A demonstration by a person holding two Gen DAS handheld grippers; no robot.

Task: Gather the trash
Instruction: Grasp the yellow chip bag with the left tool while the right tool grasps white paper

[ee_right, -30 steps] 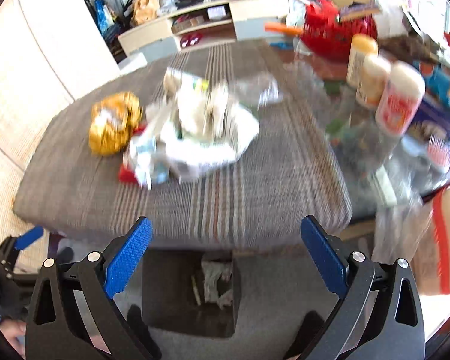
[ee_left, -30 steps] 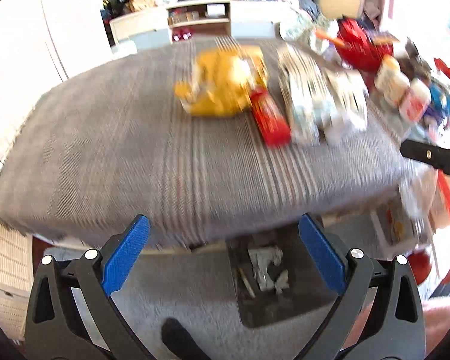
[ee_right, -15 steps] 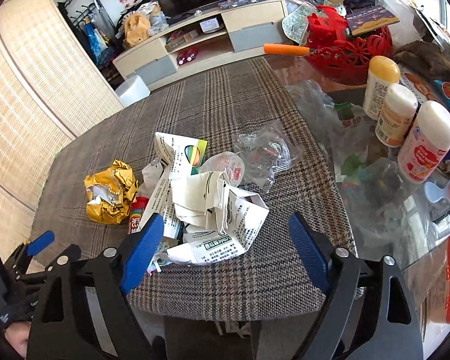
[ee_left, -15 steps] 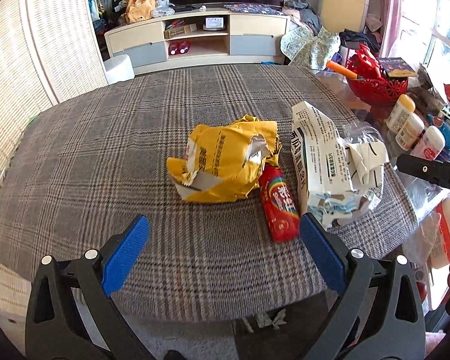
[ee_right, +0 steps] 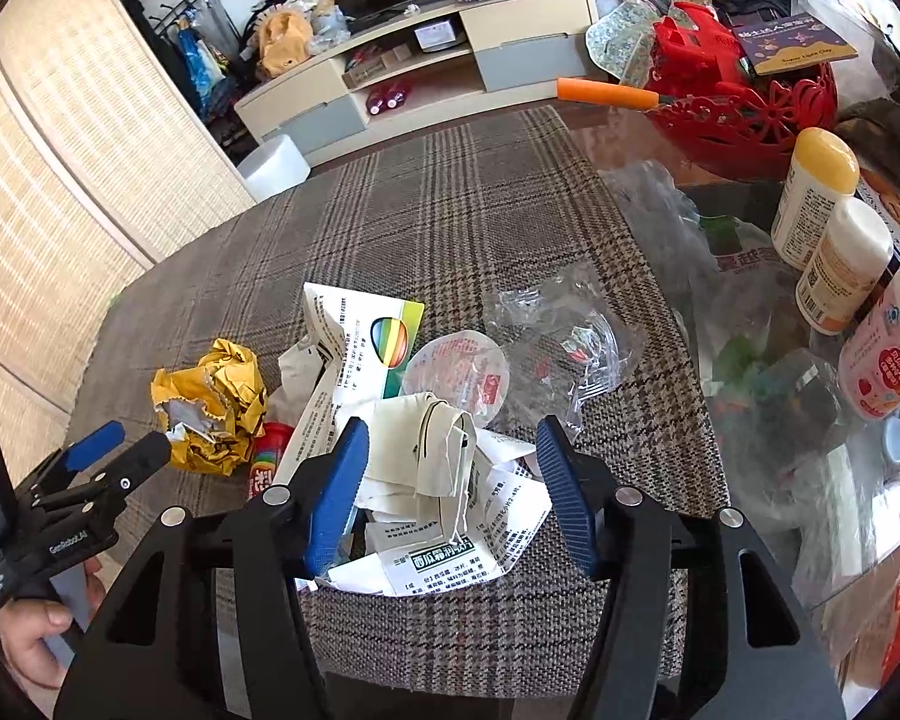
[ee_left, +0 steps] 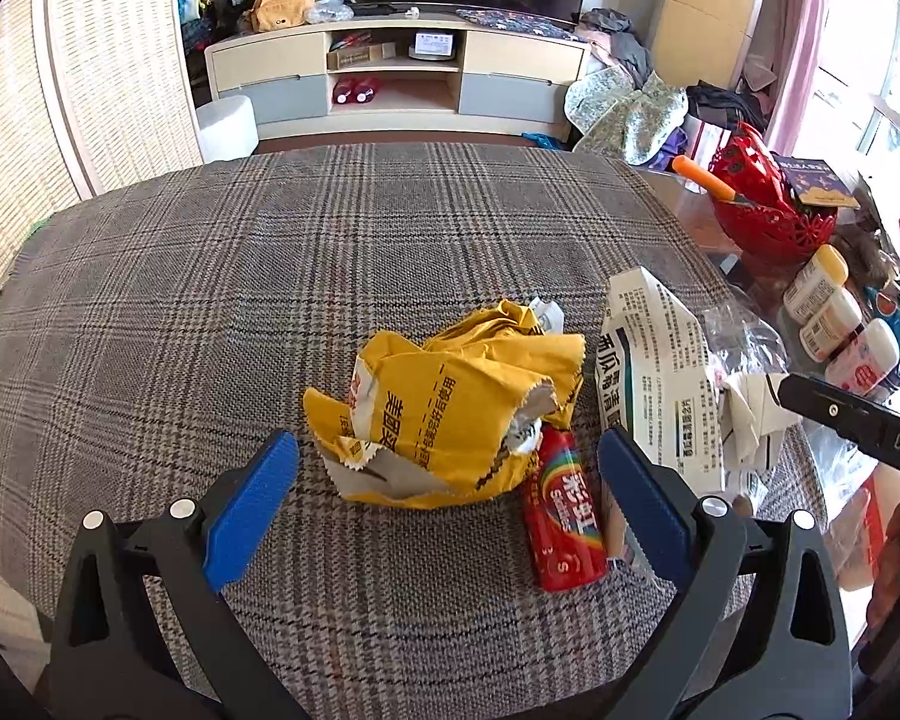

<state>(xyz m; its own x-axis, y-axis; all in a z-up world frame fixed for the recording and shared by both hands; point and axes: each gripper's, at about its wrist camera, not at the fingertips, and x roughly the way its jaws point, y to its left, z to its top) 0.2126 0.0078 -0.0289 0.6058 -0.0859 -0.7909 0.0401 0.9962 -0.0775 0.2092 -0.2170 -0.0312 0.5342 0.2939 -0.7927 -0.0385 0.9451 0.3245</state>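
Observation:
A crumpled yellow wrapper [ee_left: 450, 414] lies on the plaid tablecloth [ee_left: 210, 312], with a red candy tube [ee_left: 561, 516] at its right. My left gripper [ee_left: 444, 480] is open, its blue pads either side of the wrapper's near edge. White flattened boxes and crumpled paper [ee_right: 444, 450] lie in a pile. My right gripper [ee_right: 450, 480] is open around the crumpled paper. A clear plastic wrapper [ee_right: 564, 324] and a round lid [ee_right: 459, 372] lie just behind the pile. The yellow wrapper also shows in the right wrist view [ee_right: 210, 414].
Several white bottles [ee_right: 834, 240] and a red basket [ee_right: 750, 102] stand on the glass table part at the right. A clear plastic bag [ee_right: 750, 312] lies there too. A TV cabinet [ee_left: 390, 78] stands beyond the table.
Both grippers rose from below the table edge and moved forward over the table. The left one now brackets the yellow wrapper, the right one the crumpled paper.

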